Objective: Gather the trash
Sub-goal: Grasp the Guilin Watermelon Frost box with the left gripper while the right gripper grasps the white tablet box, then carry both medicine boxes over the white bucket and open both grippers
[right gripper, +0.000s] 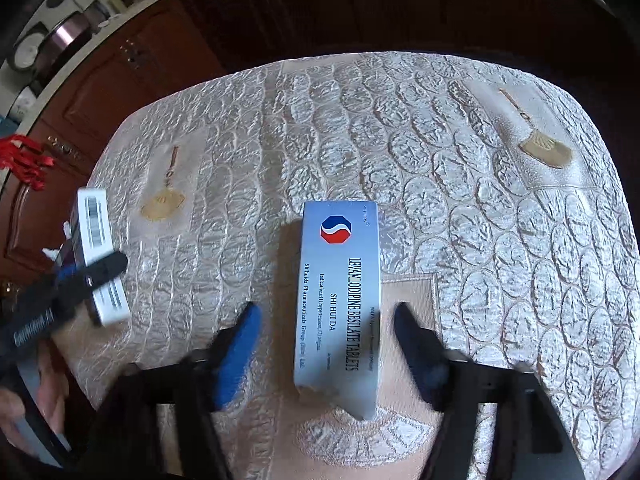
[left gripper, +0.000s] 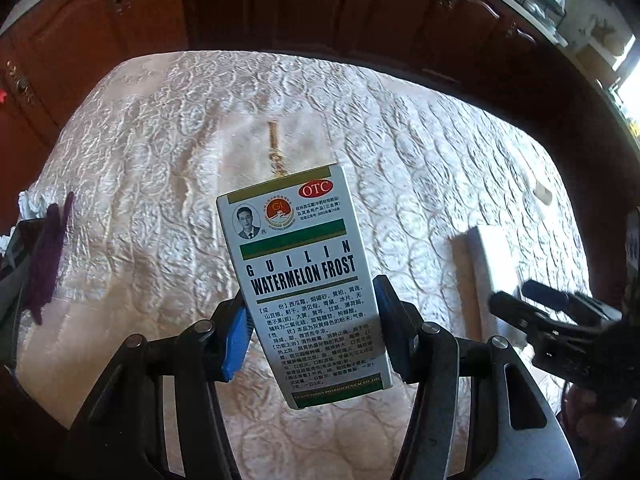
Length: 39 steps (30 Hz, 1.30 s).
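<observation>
The left hand-held gripper [left gripper: 310,334] is clenched on the Watermelon Frost box [left gripper: 302,280], with one blue pad on each long side of its lower half. The box stands lifted above the tabletop [left gripper: 160,160], which carries an embossed cream cloth. This box looks like thin cardboard, very light and probably empty, so I judge that a hard squeeze will dent its walls.

The right hand-held gripper [right gripper: 326,332] is released, with its jaws wide apart and one on each side of the silver tablet box [right gripper: 338,300]. This box lies flat on the cloth, its long axis running away from the camera, and its near end flap is torn. It seems equally light and hollow. Its glossy face may be a little slippery, so the best hold is probably across the two long edges near the middle, where the folded corners give some stiffness, and away from the torn end. The pads do not touch it yet.
</observation>
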Available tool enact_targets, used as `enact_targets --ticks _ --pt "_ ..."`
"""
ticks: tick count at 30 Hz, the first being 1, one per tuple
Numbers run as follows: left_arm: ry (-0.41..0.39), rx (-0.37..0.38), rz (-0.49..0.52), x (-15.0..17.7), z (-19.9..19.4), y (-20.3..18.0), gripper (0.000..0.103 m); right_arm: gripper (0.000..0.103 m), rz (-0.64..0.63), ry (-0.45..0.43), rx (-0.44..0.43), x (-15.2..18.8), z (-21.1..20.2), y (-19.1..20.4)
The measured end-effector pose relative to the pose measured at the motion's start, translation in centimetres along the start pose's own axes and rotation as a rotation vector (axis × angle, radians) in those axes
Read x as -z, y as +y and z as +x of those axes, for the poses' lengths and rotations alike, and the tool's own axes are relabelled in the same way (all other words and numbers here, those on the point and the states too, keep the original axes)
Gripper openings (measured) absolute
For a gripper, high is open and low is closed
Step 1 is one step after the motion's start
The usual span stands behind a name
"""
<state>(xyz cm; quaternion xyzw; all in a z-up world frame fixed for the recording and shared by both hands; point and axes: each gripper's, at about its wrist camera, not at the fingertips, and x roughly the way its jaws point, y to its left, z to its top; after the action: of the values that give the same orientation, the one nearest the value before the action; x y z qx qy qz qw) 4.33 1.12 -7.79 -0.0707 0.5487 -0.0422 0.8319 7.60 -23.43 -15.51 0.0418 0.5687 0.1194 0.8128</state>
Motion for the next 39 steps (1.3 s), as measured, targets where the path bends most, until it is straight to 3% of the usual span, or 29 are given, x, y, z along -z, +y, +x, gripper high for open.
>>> enact_targets --ticks 2,3,4,5,8,17,30,39 --pt "-0.001 0.005 0.01 0.3 -0.3 -0.7 0.055 0.07 -0.014 0.001 0.018 -0.2 0.4 0.0" --pt "-0.002 0.008 0.014 0.4 -0.4 -0.9 0.055 0.064 -0.021 0.009 0.053 -0.3 1.2 0.2" --pt "-0.004 0.011 0.022 0.4 -0.5 -1.3 0.055 0.046 -0.016 0.017 0.063 -0.3 1.9 0.3" --pt "-0.005 0.015 0.028 0.5 -0.7 -1.6 0.055 0.044 -0.005 0.022 0.049 -0.2 2.1 -0.1" --pt "-0.018 0.021 0.057 0.5 -1.2 -2.8 0.055 0.044 0.022 -0.018 0.002 0.6 1.1 -0.9" --pt "-0.046 0.065 0.171 0.2 -2.3 -9.3 0.054 0.044 0.114 -0.182 -0.048 3.0 -7.5 -5.6" --pt "-0.075 0.142 0.412 1.2 -3.8 -22.4 0.054 0.044 0.283 -0.31 0.031 7.5 -15.4 -15.0" --pt "-0.056 0.229 0.552 3.1 -3.6 -31.0 0.054 0.044 0.451 -0.349 0.092 11.9 -18.9 -22.6"
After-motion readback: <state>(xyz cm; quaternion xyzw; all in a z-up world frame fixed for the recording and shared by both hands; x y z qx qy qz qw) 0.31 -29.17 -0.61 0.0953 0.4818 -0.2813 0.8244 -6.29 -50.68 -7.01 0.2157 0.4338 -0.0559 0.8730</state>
